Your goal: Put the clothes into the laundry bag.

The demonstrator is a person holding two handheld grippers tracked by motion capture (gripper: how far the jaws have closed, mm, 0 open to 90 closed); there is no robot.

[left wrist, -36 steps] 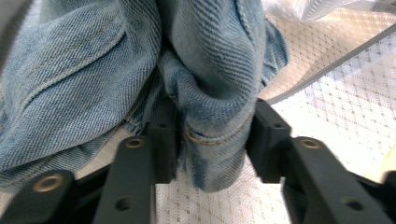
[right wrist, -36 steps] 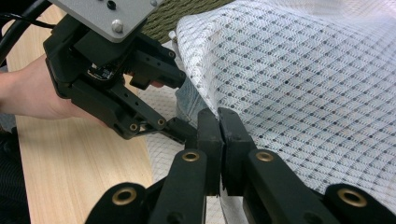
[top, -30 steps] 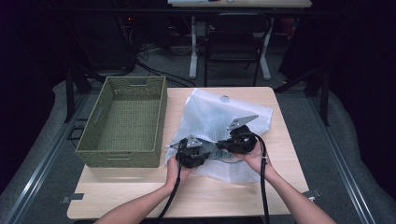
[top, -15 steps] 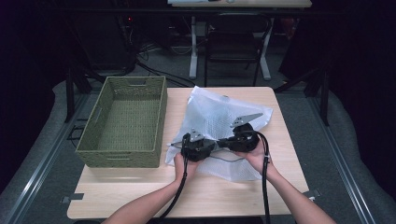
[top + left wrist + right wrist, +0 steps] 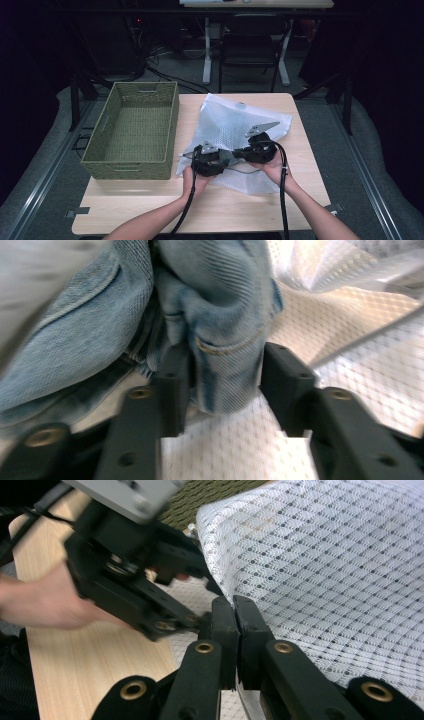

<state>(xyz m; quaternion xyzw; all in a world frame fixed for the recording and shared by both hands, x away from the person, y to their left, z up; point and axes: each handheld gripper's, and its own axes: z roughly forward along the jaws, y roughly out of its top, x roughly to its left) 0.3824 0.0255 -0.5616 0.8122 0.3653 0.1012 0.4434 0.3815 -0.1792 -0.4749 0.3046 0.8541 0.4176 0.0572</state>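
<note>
While jaws apart, ribbed denim (image 5: 220, 315) between.

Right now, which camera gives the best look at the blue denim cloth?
The left gripper view: the denim cloth sits close up between that gripper's open jaws, seams visible, inside the white mesh bag. The high view has the bag but the denim is hidden. The right gripper view has mesh, no denim.

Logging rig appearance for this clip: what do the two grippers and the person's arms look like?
Both grippers, left and right, are black, each topped by a grey three-cornered plate, with a black cable trailing back along the forearm. Up close, the jaws are black blocks on linkage arms with brass-coloured rivets. The forearms are bare, no sleeves showing.
</note>
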